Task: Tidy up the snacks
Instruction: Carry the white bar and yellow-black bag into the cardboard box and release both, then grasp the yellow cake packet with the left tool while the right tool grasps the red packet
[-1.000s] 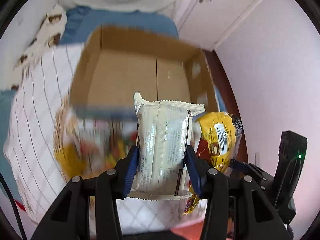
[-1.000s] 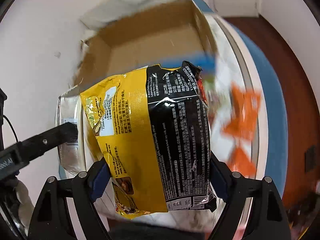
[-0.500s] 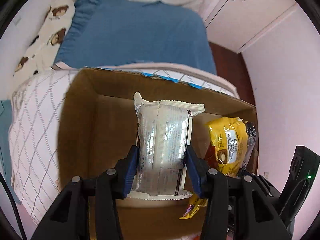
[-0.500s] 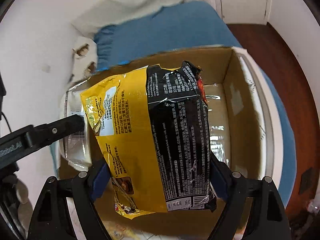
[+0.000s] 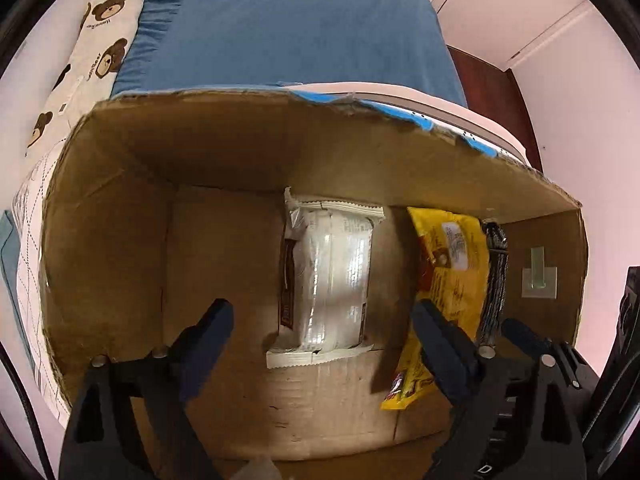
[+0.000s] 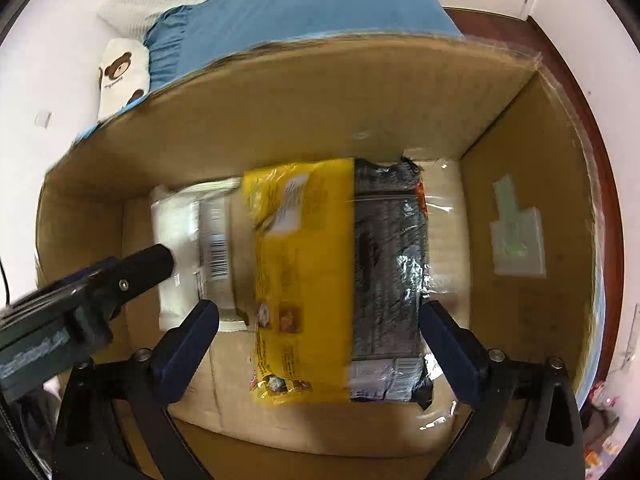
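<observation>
A white snack packet (image 5: 330,280) lies on the floor of an open cardboard box (image 5: 240,152), free of my left gripper (image 5: 326,324), whose jaws stand wide open around it. A yellow and black snack bag (image 6: 340,276) lies in the box (image 6: 360,104) to the right of the white packet (image 6: 192,240). My right gripper (image 6: 320,328) is open, its jaws spread either side of the bag without touching it. The yellow bag also shows in the left wrist view (image 5: 452,272). The left gripper's finger (image 6: 120,276) crosses the right wrist view.
The box stands on a bed with a blue sheet (image 5: 288,28) and a bear-print pillow (image 5: 92,52). A quilted white cover (image 5: 28,208) lies at the left. White cupboard doors (image 5: 520,12) and wooden floor (image 5: 492,92) are at the right.
Both grippers lowered into the box and opened. The white packet and the yellow bag were let go and now lie on the box floor.
</observation>
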